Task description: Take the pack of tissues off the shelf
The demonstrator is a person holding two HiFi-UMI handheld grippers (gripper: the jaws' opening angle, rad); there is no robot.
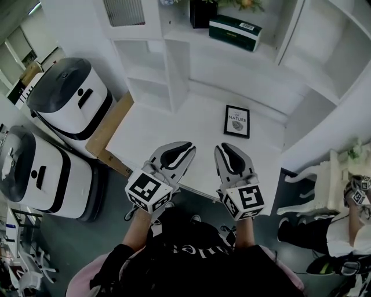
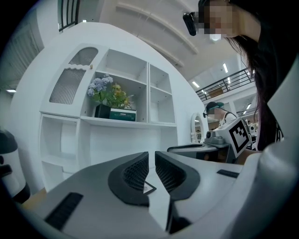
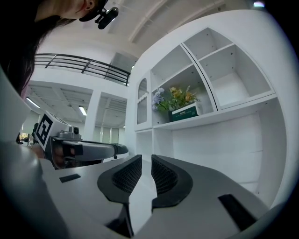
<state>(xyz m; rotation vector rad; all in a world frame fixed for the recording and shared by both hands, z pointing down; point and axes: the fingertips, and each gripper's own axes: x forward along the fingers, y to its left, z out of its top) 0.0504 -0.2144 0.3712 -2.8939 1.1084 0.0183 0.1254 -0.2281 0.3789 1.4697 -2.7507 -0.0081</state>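
Note:
The pack of tissues is a dark green box with a white label, lying on an upper shelf beside a black flower pot. It also shows in the left gripper view as the green pack and in the right gripper view as the green pack. My left gripper and right gripper hover side by side over the near edge of the white desk, well short of the shelf. Both are shut with nothing between the jaws.
A small framed picture lies on the desk ahead of the grippers. Two white and black bins stand at the left, with a cardboard box against the desk. A person sits at the right near a white chair.

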